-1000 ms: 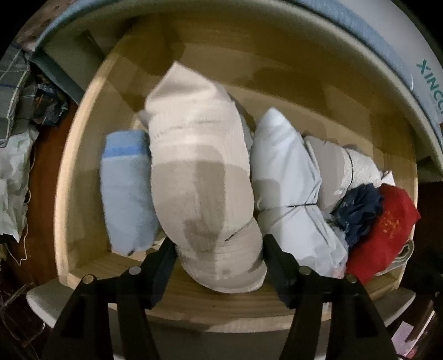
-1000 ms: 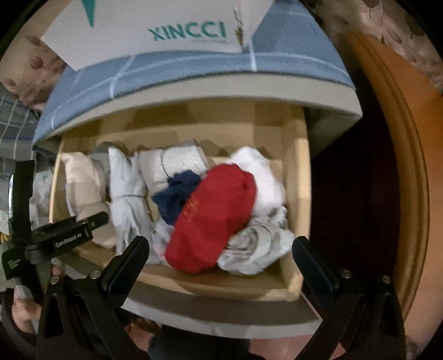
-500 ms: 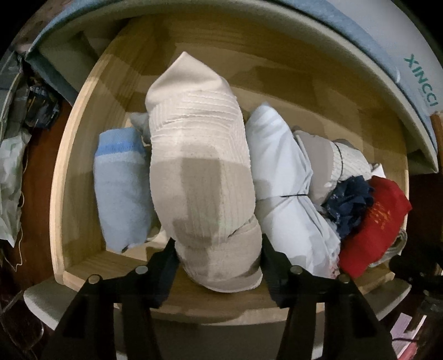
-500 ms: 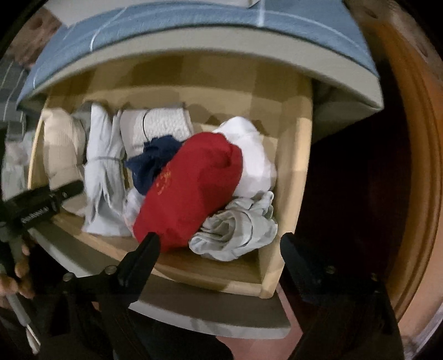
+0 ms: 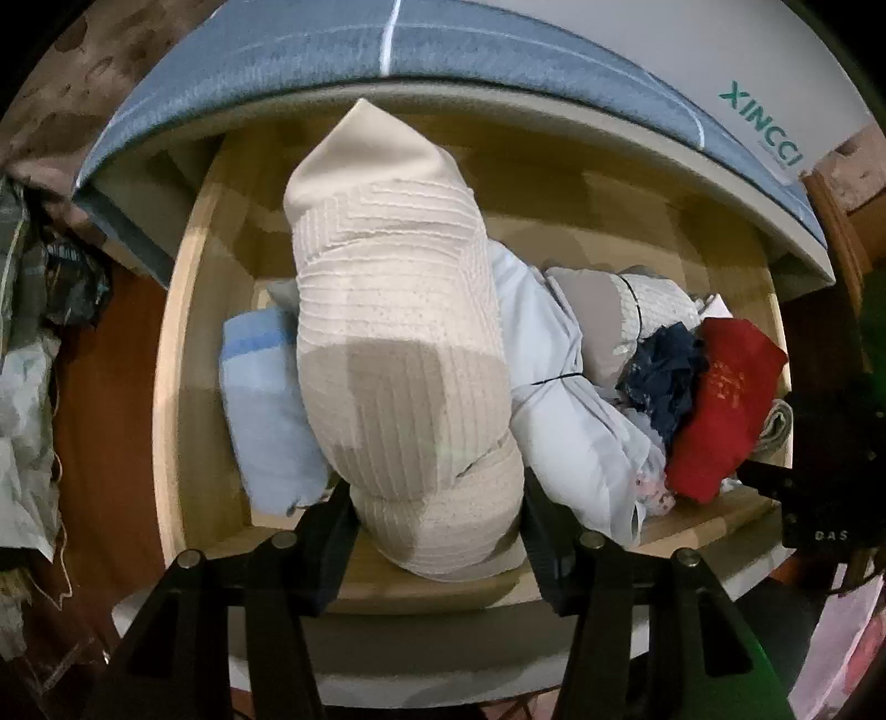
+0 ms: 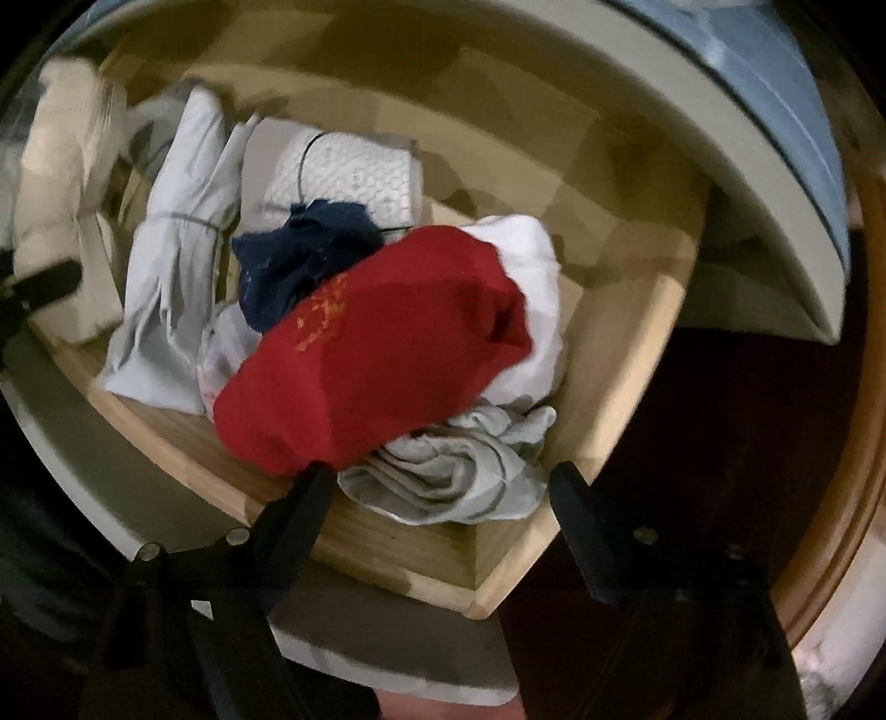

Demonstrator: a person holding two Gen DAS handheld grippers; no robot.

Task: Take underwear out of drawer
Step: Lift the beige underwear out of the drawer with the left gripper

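A rolled beige underwear bundle (image 5: pixel 398 354) is clamped at its near end between the two fingers of the left claw (image 5: pixel 437 520). Its long axis is seen running straight away from the left wrist camera, the rounded banded end held at the fingers and the smooth tapered end pointing toward the back of the wooden drawer (image 5: pixel 183 343). The bundle is seen over the left half of the open drawer, above the front rail; whether its far end touches anything cannot be told.

Just to its left a light blue folded piece (image 5: pixel 260 410) is lying in the drawer, and to its right a pale white bundle (image 5: pixel 570 421) tied with a dark thread, both laid along the same front-to-back line. Further right a navy piece (image 5: pixel 664 376) and a red piece (image 5: pixel 720 410) are heaped together.

The right claw (image 6: pixel 443 493) is held with its fingers spread wide apart at the drawer's front right corner, nothing gripped. Between its fingers a crumpled grey-green piece (image 6: pixel 459 471) is framed, with the red piece (image 6: pixel 376 354) resting just beside the left fingertip. A blue checked cloth (image 5: pixel 387 50) is draped over the top above the drawer
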